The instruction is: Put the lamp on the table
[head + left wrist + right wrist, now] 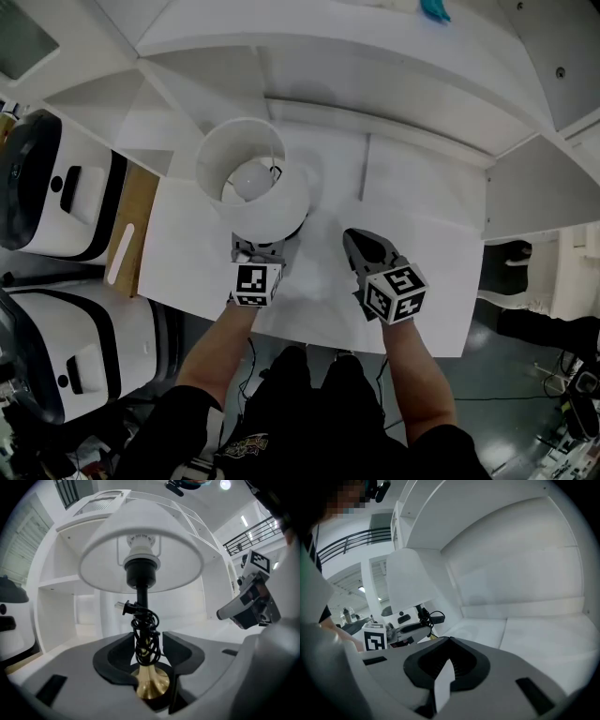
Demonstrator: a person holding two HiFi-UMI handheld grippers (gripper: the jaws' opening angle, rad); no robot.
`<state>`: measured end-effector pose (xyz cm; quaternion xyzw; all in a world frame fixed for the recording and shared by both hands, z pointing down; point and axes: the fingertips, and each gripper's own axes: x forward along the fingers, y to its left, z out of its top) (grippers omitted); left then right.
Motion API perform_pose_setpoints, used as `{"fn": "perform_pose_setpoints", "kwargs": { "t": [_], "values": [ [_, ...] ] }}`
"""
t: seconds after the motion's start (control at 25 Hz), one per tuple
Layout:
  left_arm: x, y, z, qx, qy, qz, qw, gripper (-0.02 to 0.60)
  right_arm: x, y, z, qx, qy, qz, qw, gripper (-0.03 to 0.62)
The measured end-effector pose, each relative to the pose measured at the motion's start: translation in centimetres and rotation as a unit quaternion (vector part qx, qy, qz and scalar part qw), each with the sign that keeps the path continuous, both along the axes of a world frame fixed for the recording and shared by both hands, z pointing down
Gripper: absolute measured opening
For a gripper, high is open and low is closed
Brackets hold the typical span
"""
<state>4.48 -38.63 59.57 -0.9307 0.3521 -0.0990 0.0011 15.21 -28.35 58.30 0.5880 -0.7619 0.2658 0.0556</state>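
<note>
Now your left gripper [149, 638] has its jaws spread wide on either side of the lamp [140, 559], down at its thin stem where the black cord [146, 620] is wound. The pads seem clear of the stem, though the cord crowds the gap. The lamp stands upright on its brass base [151, 686] on the left half of the white table [412, 244]. Your right gripper [449, 641] is over the table to the lamp's right, jaws together and empty
</note>
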Motion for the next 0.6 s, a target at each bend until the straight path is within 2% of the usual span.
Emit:
{"fn": "perform_pose_setpoints", "kwargs": {
  "t": [0.36,0.44,0.52,0.6],
  "values": [
    [-4.0,7.8,-0.2,-0.026,-0.018,-0.048,0.9983,0.166,-1.1,2.6,-2.2,0.018,-0.001,-0.050,0.999,0.025],
    [-4.6,9.7,-0.9,-0.028,-0.023,-0.055,0.9978,0.121,-1.5,3.6,-3.0,0.023,-0.002,-0.061,0.998,0.026],
    [-5.3,11.5,-1.6,-0.037,-0.026,-0.067,0.9967,0.027,-1.9,4.8,-3.7,0.028,0.000,-0.074,0.997,0.025],
    [-5.9,13.4,-2.4,-0.056,-0.018,-0.081,0.9950,0.008,-2.3,6.0,-4.5,0.033,0.005,-0.089,0.995,0.026]
  ]
}}
